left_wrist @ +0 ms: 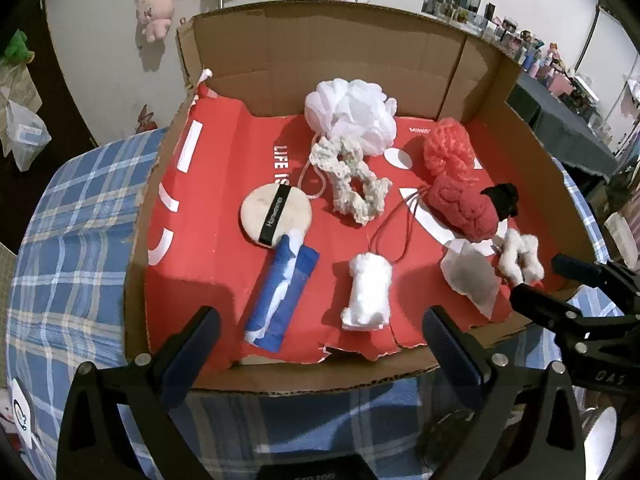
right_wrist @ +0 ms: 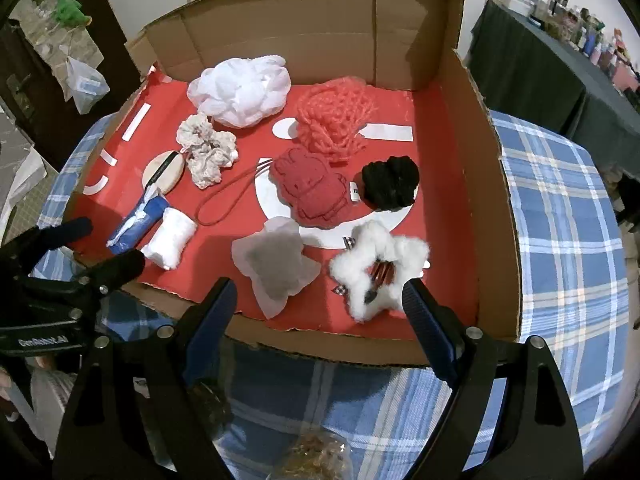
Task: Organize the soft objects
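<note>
Two grippers hang wide open and empty over the near edge of the red-lined cardboard box (right_wrist: 472, 184). The right gripper (right_wrist: 320, 300) is nearer the fluffy white star-shaped hair clip (right_wrist: 376, 268), just ahead of its right finger; its metal clasp points toward the near wall. The left gripper (left_wrist: 320, 328) faces the blue tissue pack (left_wrist: 280, 296), lying lengthwise away from it.

Each gripper (left_wrist: 320, 344) is black, with blue finger pads (right_wrist: 430, 330), silver screws and white lettering.
</note>
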A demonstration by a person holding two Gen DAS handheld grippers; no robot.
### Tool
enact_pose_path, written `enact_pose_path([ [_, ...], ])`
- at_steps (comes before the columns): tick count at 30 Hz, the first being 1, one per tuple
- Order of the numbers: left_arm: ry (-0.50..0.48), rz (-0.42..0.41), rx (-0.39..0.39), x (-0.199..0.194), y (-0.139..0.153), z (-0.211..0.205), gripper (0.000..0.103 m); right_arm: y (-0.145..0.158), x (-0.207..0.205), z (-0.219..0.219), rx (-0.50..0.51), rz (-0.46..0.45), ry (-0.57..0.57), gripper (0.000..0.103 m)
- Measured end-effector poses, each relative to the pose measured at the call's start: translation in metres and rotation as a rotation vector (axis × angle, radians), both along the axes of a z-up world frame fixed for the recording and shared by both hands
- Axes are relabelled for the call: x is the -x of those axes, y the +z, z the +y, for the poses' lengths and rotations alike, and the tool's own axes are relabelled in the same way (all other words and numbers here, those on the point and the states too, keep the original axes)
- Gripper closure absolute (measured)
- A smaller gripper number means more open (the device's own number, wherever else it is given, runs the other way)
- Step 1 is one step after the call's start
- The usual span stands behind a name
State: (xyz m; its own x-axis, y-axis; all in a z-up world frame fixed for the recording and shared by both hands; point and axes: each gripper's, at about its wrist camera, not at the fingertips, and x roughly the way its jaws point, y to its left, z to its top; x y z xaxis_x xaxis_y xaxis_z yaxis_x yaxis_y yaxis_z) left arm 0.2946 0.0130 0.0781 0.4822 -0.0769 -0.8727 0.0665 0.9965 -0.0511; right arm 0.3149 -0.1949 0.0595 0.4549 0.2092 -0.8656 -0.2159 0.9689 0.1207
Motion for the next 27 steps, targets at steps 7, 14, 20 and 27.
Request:
enact_pose_path([
  [7,0.017,-0.014,-0.028,-0.0004,-0.0017,-0.0011,0.000,-0.0036,0.0009,-0.0039,0.000,0.013,-0.009,0.018],
  [14,0.014,-0.009,-0.022,-0.0010,-0.0033,0.0002,0.000,-0.0044,0.0016,-0.0067,0.001,0.010,-0.010,0.018],
  [20,0.018,-0.009,-0.017,-0.0002,-0.0044,0.0004,0.000,-0.0040,0.0010,-0.0057,0.007,0.005,-0.011,0.018],
  [27,0.019,-0.013,-0.019,0.0002,-0.0047,0.0002,0.000,-0.0046,0.0003,-0.0048,0.016,0.005,-0.007,0.018],
])
